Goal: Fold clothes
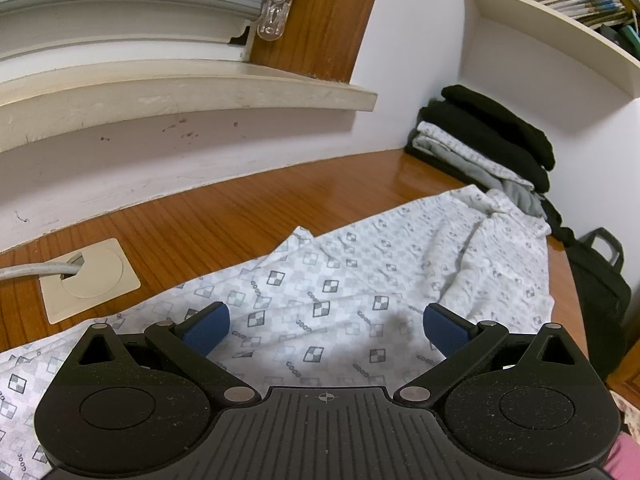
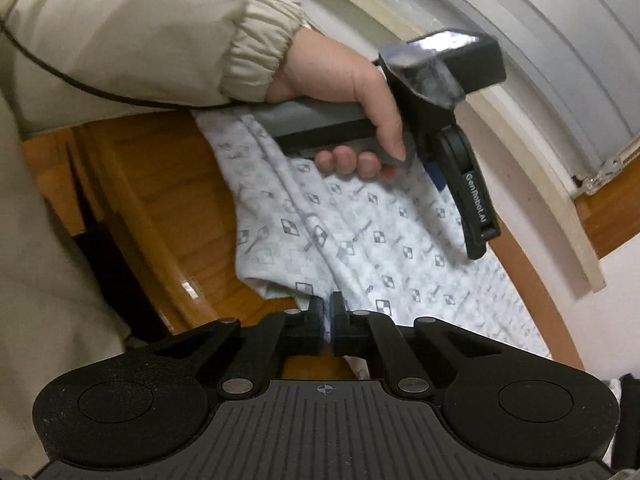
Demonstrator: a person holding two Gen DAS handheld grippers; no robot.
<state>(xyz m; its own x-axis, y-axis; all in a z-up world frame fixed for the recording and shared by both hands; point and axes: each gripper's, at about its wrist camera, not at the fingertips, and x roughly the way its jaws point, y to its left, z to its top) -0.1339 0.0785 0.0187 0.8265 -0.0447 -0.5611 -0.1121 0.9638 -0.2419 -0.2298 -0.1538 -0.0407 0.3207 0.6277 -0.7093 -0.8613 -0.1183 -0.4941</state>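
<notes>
Left gripper [image 1: 326, 322] first: it hangs low over the cloth [image 1: 360, 280], blue pads spread wide with nothing between them. Under it the patterned cloth lies spread along the table [image 1: 224, 216], mostly flat, with a few creases and a rumpled ridge toward its far right end. To the near left, a cable plate [image 1: 90, 278] sits in the table beside the cloth's edge.

Moving right, the right wrist view shows a hand [image 2: 344, 100] in a beige sleeve [image 2: 160, 36] holding the left gripper's handle above the cloth.

Right gripper [image 2: 327, 312] now: pads pinched together on the cloth's near edge, where the fabric bunches at the table's rim and droops a little over it. That corner is firmly caught.

Far right, against the wall under the shelf [image 1: 560, 32], a stack [image 1: 492, 140] of folded clothes sits already done, dark pieces on top, a patterned one beneath.

So, as I judge it: some clothes lie folded and stacked, while this cloth lies largely open with one edge held. Whether a fold is already in it, I cannot tell; it looks to be a single flat spread, and most of its folding appears left to do.
</notes>
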